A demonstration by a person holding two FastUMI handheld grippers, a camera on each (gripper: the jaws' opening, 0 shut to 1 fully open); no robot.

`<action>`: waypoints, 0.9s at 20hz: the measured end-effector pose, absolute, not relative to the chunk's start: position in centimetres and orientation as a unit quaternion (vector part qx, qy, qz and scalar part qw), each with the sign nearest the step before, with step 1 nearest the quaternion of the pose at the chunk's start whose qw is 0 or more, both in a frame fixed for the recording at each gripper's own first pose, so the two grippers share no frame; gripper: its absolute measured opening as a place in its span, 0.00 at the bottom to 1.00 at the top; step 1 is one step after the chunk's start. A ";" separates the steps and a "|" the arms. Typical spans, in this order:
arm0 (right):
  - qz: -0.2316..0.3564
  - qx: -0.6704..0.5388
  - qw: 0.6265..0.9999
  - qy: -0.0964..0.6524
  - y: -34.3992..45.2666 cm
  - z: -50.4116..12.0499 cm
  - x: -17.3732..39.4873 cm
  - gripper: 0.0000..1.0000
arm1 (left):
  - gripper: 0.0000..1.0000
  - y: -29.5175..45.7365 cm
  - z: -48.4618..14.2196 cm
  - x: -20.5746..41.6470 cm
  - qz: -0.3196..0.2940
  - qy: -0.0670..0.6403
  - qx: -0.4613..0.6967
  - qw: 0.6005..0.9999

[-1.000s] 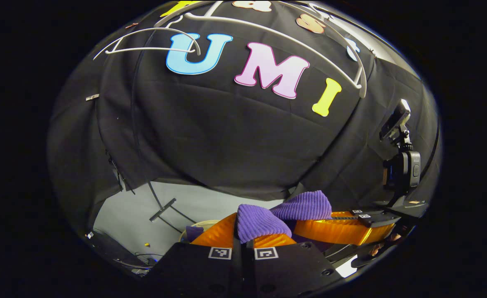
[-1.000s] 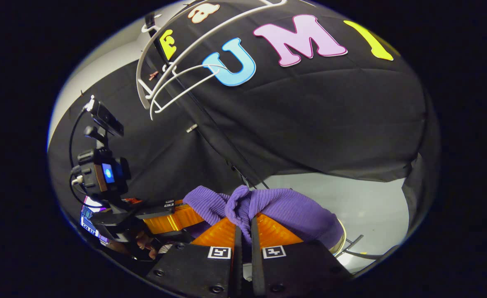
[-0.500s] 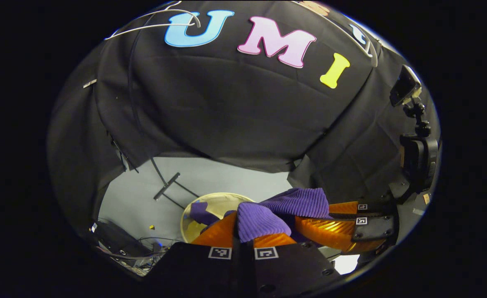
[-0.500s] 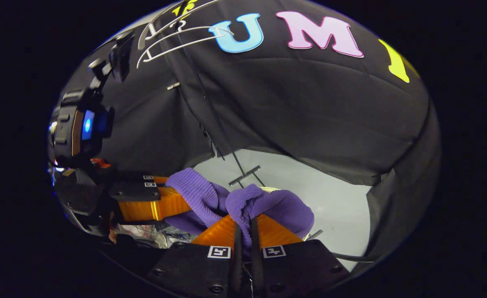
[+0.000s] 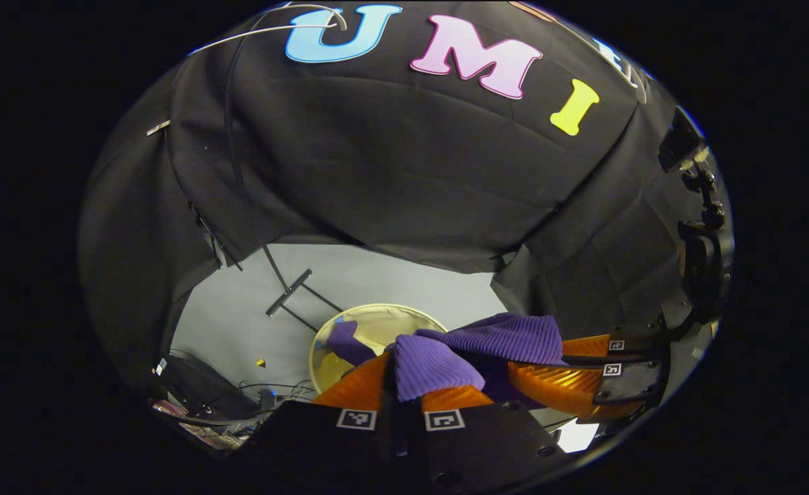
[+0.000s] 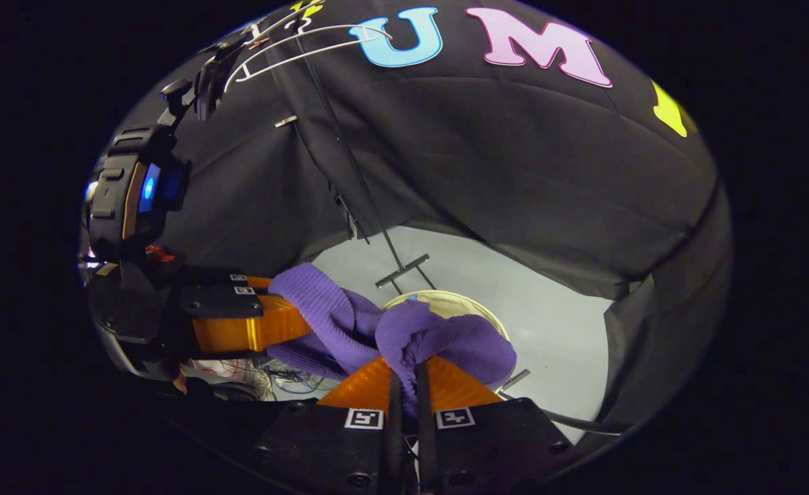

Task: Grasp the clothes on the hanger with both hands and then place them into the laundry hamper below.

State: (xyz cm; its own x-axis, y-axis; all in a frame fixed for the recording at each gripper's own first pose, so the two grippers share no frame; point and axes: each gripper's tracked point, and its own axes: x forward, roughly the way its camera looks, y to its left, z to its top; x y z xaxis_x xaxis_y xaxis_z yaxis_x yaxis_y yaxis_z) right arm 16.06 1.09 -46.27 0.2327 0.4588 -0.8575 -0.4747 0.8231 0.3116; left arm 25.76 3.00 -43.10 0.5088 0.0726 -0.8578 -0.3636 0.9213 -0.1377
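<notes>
A purple ribbed knit garment (image 5: 439,364) is bunched between the two fingers of my left gripper (image 5: 404,375), which is shut on it. My right gripper (image 6: 404,357) is likewise shut on another fold of the same garment (image 6: 439,340). The cloth stretches between both grippers; the right gripper (image 5: 569,371) shows to the right in the left gripper view, and the left gripper (image 6: 253,326) to the left in the right gripper view. Below, a round cream laundry hamper (image 5: 377,320) stands on the floor, with a garment end hanging into it. The hamper's rim (image 6: 473,306) peeks behind the cloth. A white hanger (image 6: 294,48) hangs bare high up.
A thin black rack pole with a cross foot (image 5: 287,302) rises from the grey floor (image 5: 239,330) just left of the hamper. Cables and dark gear (image 5: 198,399) lie at the lower left. Black cloth walls close in on all sides.
Both grippers have come down with the purple garment still held. The hanger has slid up toward the top of both views, and the hamper and floor have come into sight below.
</notes>
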 end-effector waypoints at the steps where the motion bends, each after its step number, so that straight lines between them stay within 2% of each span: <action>1: 0.297 0.001 0.789 0.538 1.5 -46.1 16.5 0.34 | 0.12 3.1 -43.9 25.9 0.127 0.481 -0.156 0.854; 3: 0.293 0.003 0.794 0.533 2.3 -45.5 18.9 0.76 | 0.54 4.0 -44.1 26.0 0.136 0.482 -0.145 0.853; 4: 0.290 -0.006 0.800 0.525 1.8 -46.3 18.1 0.97 | 0.75 4.3 -44.4 26.1 0.139 0.481 -0.140 0.854; 5: 0.289 -0.013 0.804 0.520 1.3 -45.8 18.4 0.99 | 0.96 4.4 -43.9 25.9 0.141 0.479 -0.138 0.856; 13: 0.283 -0.024 0.808 0.516 0.7 -45.3 18.3 0.99 | 0.96 5.8 -42.2 25.9 0.154 0.462 -0.140 0.862; 18: 0.262 -0.014 0.833 0.486 0.8 -42.4 18.4 0.99 | 0.96 6.7 -37.8 25.7 0.153 0.413 -0.130 0.888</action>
